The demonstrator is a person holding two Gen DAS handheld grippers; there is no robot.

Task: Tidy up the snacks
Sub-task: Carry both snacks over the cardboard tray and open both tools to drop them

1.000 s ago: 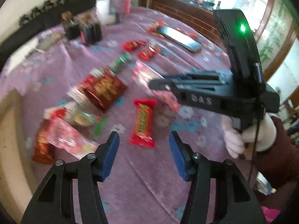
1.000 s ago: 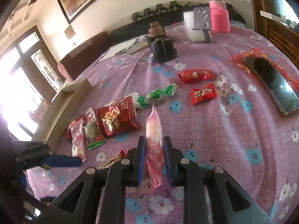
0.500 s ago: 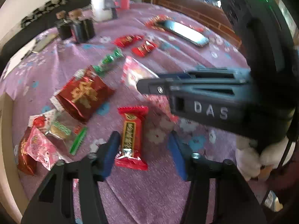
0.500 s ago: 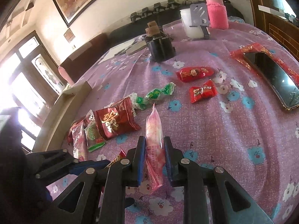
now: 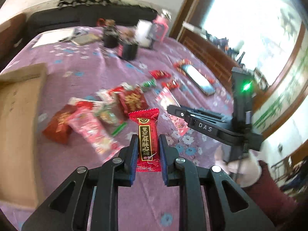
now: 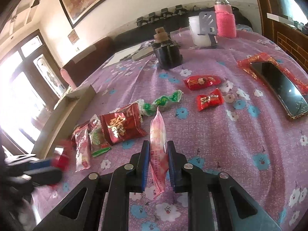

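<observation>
The left gripper (image 5: 146, 150) is clamped on a red candy bar (image 5: 145, 134), while the right gripper (image 6: 158, 159) pinches a pink snack packet (image 6: 157, 146).

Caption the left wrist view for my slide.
Left tool clamps a red candy bar above the purple floral tablecloth, scattered snacks behind.
</observation>
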